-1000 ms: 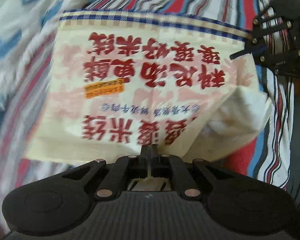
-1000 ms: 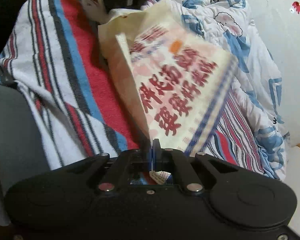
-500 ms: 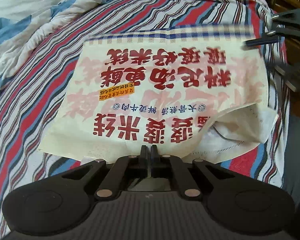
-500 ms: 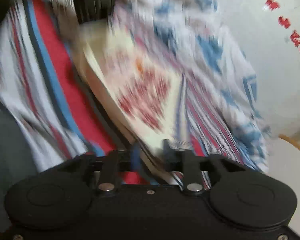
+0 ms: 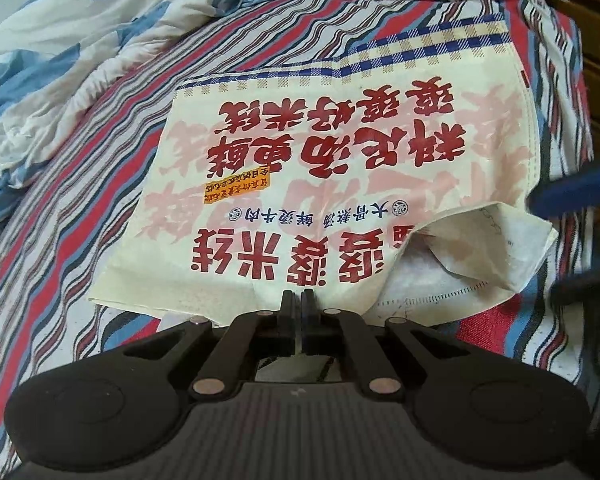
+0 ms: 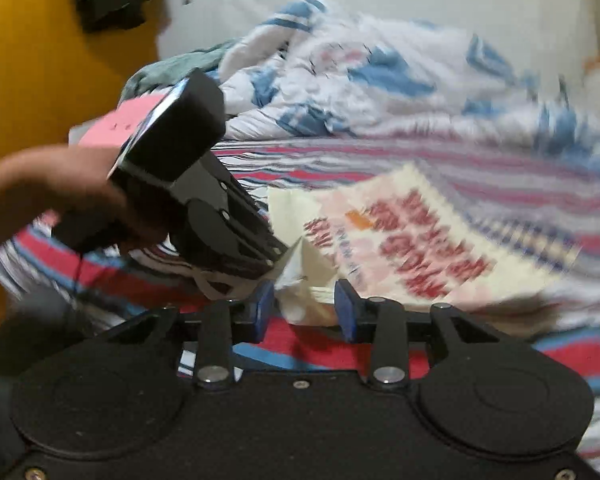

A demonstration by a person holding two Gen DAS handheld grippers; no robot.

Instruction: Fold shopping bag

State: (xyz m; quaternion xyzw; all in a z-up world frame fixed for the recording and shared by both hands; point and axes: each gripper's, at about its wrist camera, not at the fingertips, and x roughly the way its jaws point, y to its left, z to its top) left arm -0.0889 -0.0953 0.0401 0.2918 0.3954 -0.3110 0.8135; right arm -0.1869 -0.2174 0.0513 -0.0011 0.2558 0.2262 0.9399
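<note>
Left jaws pinching bag [image 5: 320, 184] (right's parted)

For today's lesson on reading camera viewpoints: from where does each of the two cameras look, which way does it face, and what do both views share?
Left wrist: sits on the left tool, facing down along its shut fingers, pinched on the near edge of the shopping bag on the striped blanket.
Right wrist: sits on the right tool, looking across the bed; its fingers stand apart, the person's hand in view.
Shared: bag, blanket, white-and-blue quilt, left tool.
</note>
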